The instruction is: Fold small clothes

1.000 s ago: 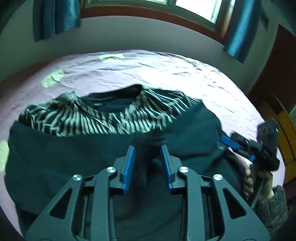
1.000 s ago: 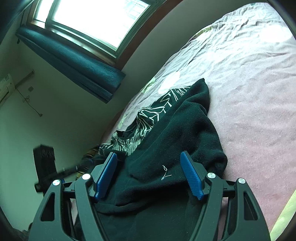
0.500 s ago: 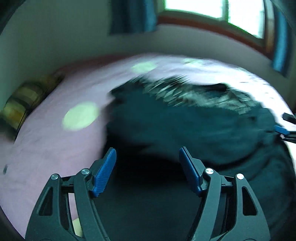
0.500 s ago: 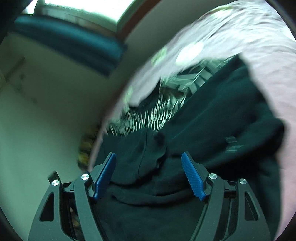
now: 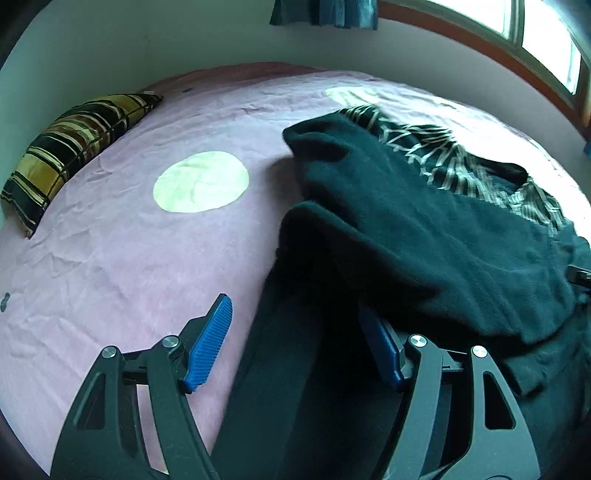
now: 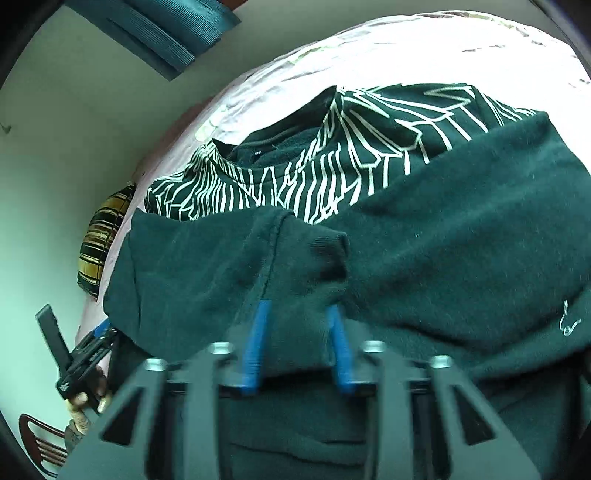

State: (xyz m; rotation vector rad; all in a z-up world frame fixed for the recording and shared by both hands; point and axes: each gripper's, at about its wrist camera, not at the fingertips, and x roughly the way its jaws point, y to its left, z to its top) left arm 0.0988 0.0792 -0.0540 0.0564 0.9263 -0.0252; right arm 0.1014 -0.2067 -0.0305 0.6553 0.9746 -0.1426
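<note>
Sweater (image 6: 443,236) lay on the bed (image 5: 110,258), both sleeves folded across; right tool (image 6: 295,339) was closing on fabric at 6 o'clock, left tool (image 5: 299,347) gaped, holding nothing; body unfolded.

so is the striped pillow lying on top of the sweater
No, the striped pillow sits at the bed's far edge, well apart from the dark green sweater.

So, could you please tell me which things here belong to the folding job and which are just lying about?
Job:
- dark green sweatshirt, sleeves folded across
- right gripper, closing on a sleeve cuff
- left gripper, open

Lying about:
- striped pillow
- curtain
- chair
</note>
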